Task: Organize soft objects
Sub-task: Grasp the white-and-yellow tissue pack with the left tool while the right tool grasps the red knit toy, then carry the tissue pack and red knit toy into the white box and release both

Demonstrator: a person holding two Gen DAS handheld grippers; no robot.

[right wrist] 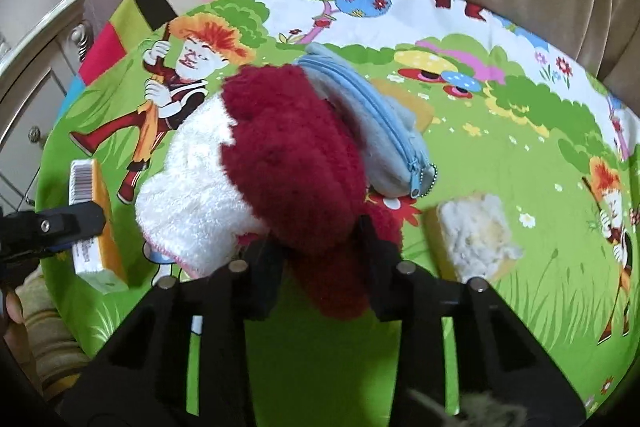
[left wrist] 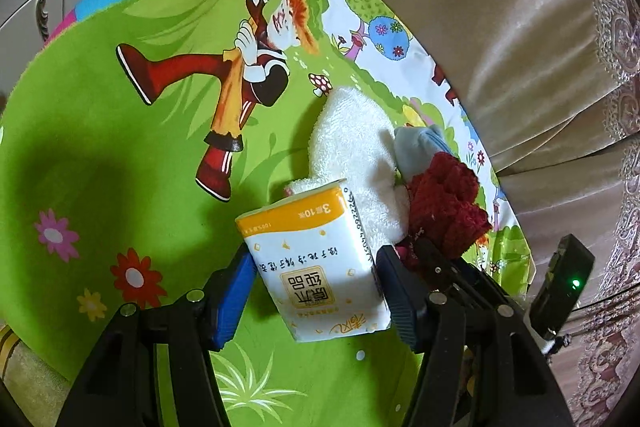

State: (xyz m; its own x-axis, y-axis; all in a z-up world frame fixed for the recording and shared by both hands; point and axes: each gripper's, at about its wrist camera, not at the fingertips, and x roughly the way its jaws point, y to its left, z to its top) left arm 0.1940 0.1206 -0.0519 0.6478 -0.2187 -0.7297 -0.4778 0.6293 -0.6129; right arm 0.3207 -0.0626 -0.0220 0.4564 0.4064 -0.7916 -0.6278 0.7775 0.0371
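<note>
Fingertips of my right tongs vanish under the red fluffy cloth they pinch; left tongs clamp the tissue pack.

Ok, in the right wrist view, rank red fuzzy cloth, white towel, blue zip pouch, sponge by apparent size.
1. red fuzzy cloth, though nearest the camera
2. white towel, partly hidden
3. blue zip pouch
4. sponge

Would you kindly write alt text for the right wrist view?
The right gripper clamps a fuzzy red cloth, which lies over a white towel and beside a blue zip pouch on a cartoon-print mat. A yellow sponge sits right.
</note>
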